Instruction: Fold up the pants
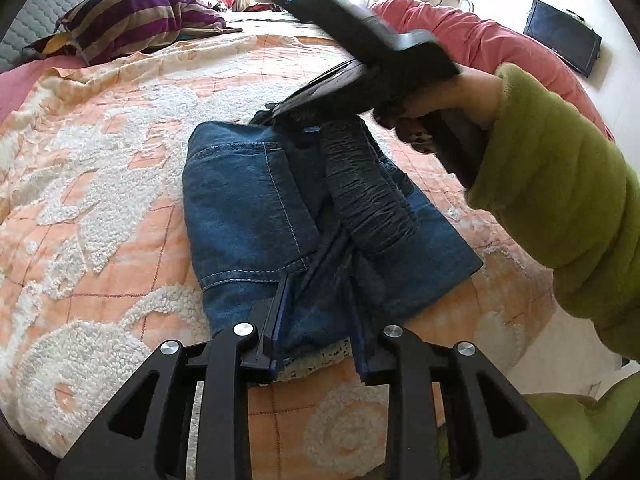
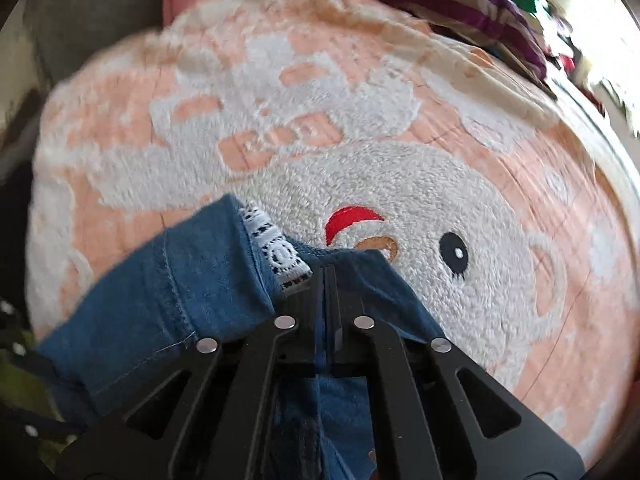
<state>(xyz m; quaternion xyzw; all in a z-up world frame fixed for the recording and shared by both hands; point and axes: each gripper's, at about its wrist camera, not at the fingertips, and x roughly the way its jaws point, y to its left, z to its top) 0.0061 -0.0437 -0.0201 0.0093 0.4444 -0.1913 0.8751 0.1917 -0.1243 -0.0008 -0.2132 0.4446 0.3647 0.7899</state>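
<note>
Closest to the left wrist camera, the left tongs [image 1: 320,316] are pinched down narrow on the near edge of the blue denim pants [image 1: 248,200], with a fold of the fabric caught between the two fingers. There's a bit of white lace trim [image 1: 316,358] poking out from under that edge.

The pants are lying bunched and partly folded in the middle of the bed, on a peach-and-white fuzzy blanket [image 1: 100,184]. A pocket seam with pale stitching runs down the left half.

At the far end of the pants, the right tongs [image 1: 288,112] come in from the upper right, held by a hand [image 1: 452,100] in a green fleece sleeve [image 1: 560,200]. In the right wrist view they're squeezed almost together with denim gripped between them, right beside the lace, and the blanket's embroidered face with a red patch [image 2: 352,220] and a black eye [image 2: 452,254] sits just beyond.

Further back there's a purple-and-tan striped cloth [image 1: 136,20] heaped at the top left, a red cover [image 1: 480,44] along the far right, and a dark flat screen [image 1: 562,36] lying past it.
</note>
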